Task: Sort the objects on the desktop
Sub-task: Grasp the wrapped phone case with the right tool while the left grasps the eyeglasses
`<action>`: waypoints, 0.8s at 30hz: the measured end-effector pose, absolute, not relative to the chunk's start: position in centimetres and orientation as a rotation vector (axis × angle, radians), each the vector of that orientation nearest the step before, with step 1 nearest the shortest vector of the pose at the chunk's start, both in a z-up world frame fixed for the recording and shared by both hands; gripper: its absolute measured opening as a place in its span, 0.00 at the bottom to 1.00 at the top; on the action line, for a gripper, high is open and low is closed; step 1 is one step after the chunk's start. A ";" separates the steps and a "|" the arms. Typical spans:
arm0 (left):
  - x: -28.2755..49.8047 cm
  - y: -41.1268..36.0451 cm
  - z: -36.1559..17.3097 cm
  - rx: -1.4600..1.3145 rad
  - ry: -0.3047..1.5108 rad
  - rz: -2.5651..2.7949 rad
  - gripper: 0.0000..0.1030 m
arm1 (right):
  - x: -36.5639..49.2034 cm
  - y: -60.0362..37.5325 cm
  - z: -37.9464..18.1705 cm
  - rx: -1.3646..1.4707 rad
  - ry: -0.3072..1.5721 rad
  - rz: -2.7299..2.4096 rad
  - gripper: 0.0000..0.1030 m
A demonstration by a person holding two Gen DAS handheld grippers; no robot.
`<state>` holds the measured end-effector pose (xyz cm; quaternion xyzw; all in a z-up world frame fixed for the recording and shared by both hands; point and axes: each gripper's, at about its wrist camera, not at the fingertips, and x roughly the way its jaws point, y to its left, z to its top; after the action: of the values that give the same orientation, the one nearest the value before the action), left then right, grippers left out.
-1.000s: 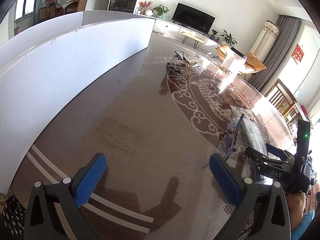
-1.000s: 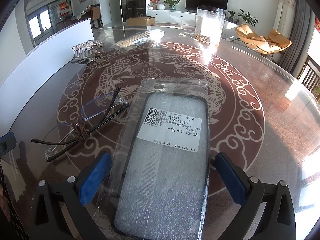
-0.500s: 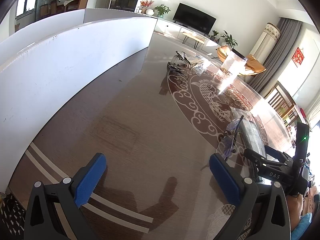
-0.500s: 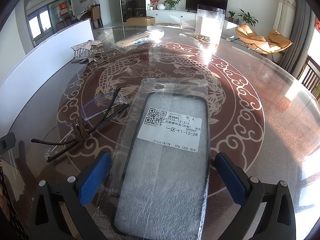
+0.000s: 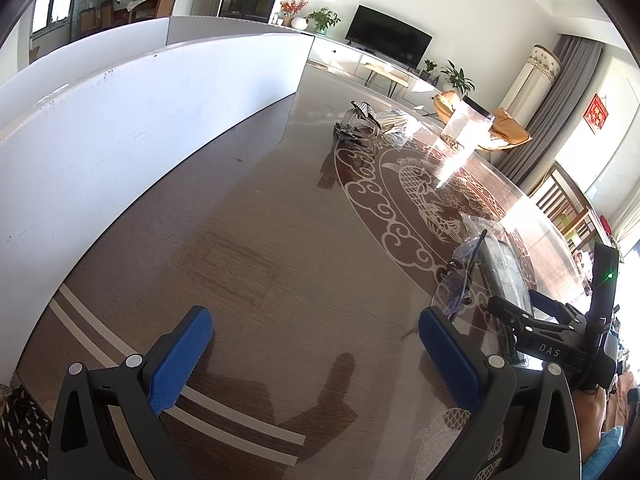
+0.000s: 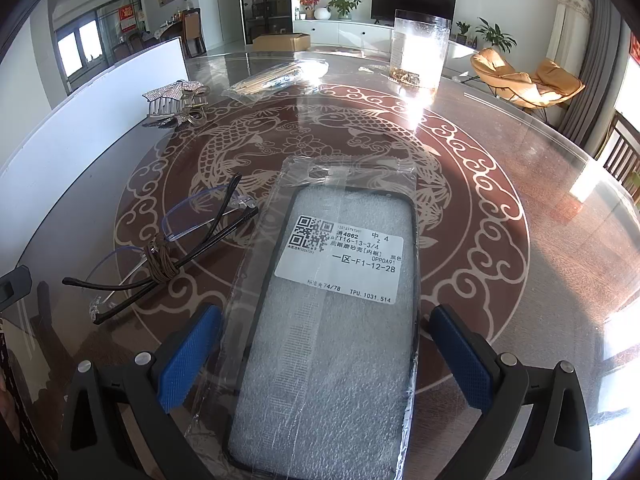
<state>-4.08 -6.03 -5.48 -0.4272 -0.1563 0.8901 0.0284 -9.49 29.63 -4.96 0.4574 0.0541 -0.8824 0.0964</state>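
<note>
Both claws gape wide: the right gripper (image 6: 326, 354) straddles the bagged phone case (image 6: 332, 320); the left gripper (image 5: 314, 354) hovers over bare table (image 5: 260, 240).

Black phone case sealed in clear plastic with a white label (image 6: 332, 320): one is lying on the glass tabletop.
Rimless glasses with thin dark arms (image 6: 168, 248): one pair is showing.
Silver sparkly hair clips (image 6: 176, 100): two seem to be lying together.
Clear bag of thin wooden sticks (image 6: 276, 76): one is showing.
Tall clear plastic container (image 6: 420, 50): one is standing.
</note>
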 end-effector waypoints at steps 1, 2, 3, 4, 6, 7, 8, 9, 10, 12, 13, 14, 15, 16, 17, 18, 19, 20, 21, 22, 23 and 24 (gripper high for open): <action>-4.1 -6.0 -5.5 -1.321 -0.482 2.745 1.00 | -9.5 29.6 -5.0 1.355 0.160 -2.614 1.00; -4.1 -6.0 -5.6 -1.324 -0.481 2.743 1.00 | -9.5 29.6 -5.0 1.355 0.160 -2.614 1.00; -4.2 -6.0 -5.6 -1.326 -0.479 2.742 1.00 | -9.5 29.6 -5.0 1.355 0.160 -2.614 1.00; -4.2 -5.9 -5.6 -1.329 -0.477 2.741 1.00 | -9.5 29.6 -5.0 1.355 0.161 -2.614 1.00; -4.2 -5.9 -5.6 -1.331 -0.471 2.735 1.00 | -9.5 29.6 -5.0 1.355 0.161 -2.614 1.00; -4.1 -5.9 -5.6 -1.326 -0.474 2.726 1.00 | -9.5 29.6 -5.0 1.355 0.161 -2.614 1.00; -4.0 -6.0 -5.4 -1.311 -0.485 2.712 1.00 | -9.5 29.6 -5.0 1.355 0.161 -2.614 1.00; -3.9 -6.1 -5.2 -1.284 -0.508 2.690 1.00 | -9.5 29.6 -5.0 1.355 0.161 -2.614 1.00; -3.7 -6.2 -4.9 -1.249 -0.532 2.666 1.00 | -9.5 29.6 -5.0 1.355 0.161 -2.614 1.00; -3.3 -6.2 -4.4 -1.188 -0.552 2.637 1.00 | -9.5 29.6 -4.9 1.355 0.161 -2.614 1.00; -3.2 -5.9 -4.2 -1.166 -0.543 2.634 1.00 | -9.5 29.6 -5.0 1.355 0.161 -2.614 1.00; -3.3 -5.5 -4.1 -1.156 -0.516 2.633 1.00 | -9.5 29.6 -5.0 1.355 0.161 -2.614 1.00; -3.7 -4.9 -3.9 -1.157 -0.473 2.632 1.00 | -9.5 29.6 -5.0 1.355 0.161 -2.614 1.00; -4.1 -4.1 -3.8 -1.166 -0.418 2.625 1.00 | -9.5 29.6 -5.0 1.354 0.161 -2.614 1.00; -4.7 -3.3 -3.8 -1.174 -0.359 2.611 1.00 | -9.5 29.6 -5.0 1.354 0.161 -2.614 1.00; -5.2 -2.3 -3.7 -1.179 -0.296 2.596 1.00 | -9.5 29.6 -5.0 1.355 0.161 -2.614 1.00; -5.7 -1.3 -3.8 -1.185 -0.230 2.576 1.00 | -9.5 29.6 -5.0 1.354 0.161 -2.614 1.00; -6.3 -0.2 -3.9 -1.191 -0.159 2.555 1.00 | -9.5 29.6 -5.0 1.354 0.161 -2.614 1.00; -6.8 1.0 -4.1 -1.200 -0.087 2.535 1.00 | -9.5 29.6 -5.0 1.354 0.161 -2.614 1.00; -7.4 2.1 -4.3 -1.213 -0.022 2.519 1.00 | -9.5 29.6 -5.0 1.354 0.161 -2.614 1.00; -7.9 3.0 -4.5 -1.223 0.027 2.504 1.00 | -9.5 29.6 -4.9 1.354 0.161 -2.614 1.00; -8.4 3.8 -4.6 -1.230 0.062 2.484 1.00 | -9.5 29.6 -5.0 1.354 0.161 -2.614 1.00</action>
<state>-8.42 3.77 -4.65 -0.4361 0.0219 0.8807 0.1833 -9.49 29.60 -4.97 0.4571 0.0543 -0.8825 0.0964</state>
